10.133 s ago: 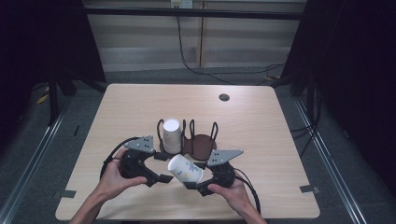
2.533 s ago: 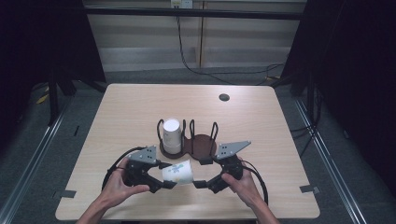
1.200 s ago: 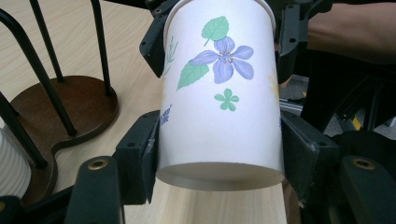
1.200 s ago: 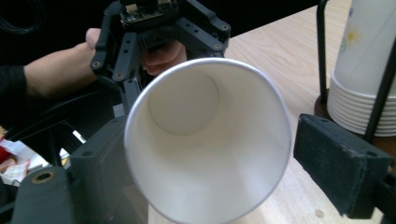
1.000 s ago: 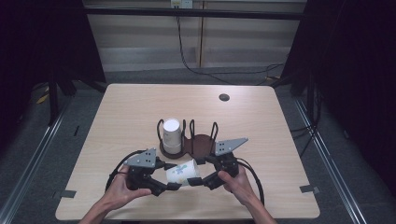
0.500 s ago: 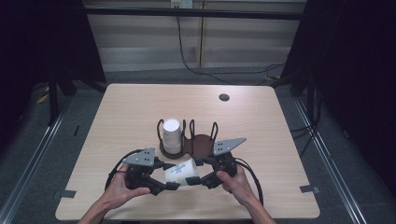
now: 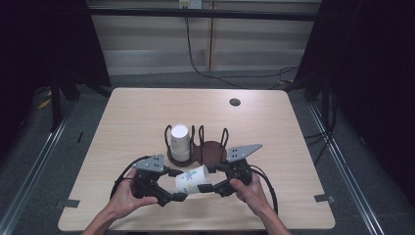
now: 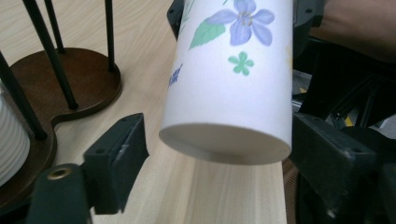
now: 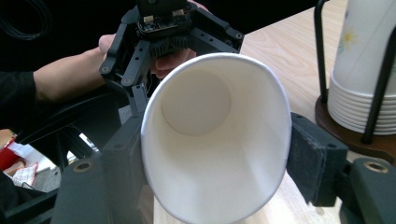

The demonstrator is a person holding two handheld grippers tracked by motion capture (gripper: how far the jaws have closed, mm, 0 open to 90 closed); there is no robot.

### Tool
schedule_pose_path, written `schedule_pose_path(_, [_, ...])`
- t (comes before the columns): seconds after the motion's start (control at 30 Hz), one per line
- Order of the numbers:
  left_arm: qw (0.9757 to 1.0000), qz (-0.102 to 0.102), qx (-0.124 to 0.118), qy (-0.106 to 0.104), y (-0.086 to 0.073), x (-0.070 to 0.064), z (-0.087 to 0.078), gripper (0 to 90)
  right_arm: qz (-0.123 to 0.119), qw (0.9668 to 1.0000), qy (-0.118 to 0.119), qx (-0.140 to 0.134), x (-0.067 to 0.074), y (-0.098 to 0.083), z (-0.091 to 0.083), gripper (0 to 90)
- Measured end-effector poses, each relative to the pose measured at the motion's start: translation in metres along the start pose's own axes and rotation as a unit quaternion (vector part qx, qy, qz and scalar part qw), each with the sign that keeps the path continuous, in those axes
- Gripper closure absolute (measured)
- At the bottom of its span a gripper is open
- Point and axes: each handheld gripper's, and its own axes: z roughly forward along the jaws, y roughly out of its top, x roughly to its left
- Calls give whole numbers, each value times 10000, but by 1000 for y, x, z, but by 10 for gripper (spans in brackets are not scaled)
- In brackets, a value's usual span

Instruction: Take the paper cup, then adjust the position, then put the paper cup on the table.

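While the right claw clenches the rim of the flowered paper cup, squeezing its mouth slightly oval, the left claw has just been opening and now stands released around the cup's base, its pads apparently clear of the wall. The cup lies sideways between both hands, just above the bench, in front of the wooden cup holder. Thin paper will be light, soft and easily crushed; a gentle grip near the stiffer rolled rim looks safest.
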Motion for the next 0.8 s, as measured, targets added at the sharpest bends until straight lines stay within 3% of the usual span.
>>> schedule_pose_path(0.3, [9997, -28, 96, 243, -1, 3, -5, 166, 40, 9998, -176, 79, -3, -1, -7, 292])
schedule_pose_path(0.43, [9990, 38, 201, 386, -3, 2, -7, 169, 33, 9996, -257, 110, -4, 1, -11, 293])
schedule_pose_path(0.5, [9977, 185, 315, 569, -5, 2, -9, 192, 49, 9994, -300, 140, -5, 1, -13, 292])
schedule_pose_path(0.67, [9973, 121, 408, 594, -8, 3, -15, 182, 68, 9982, -469, 380, -7, 0, -17, 291])
schedule_pose_path(0.8, [9968, -45, 464, 647, -15, 6, -19, 183, 105, 9974, -606, 380, -9, -2, -28, 291])
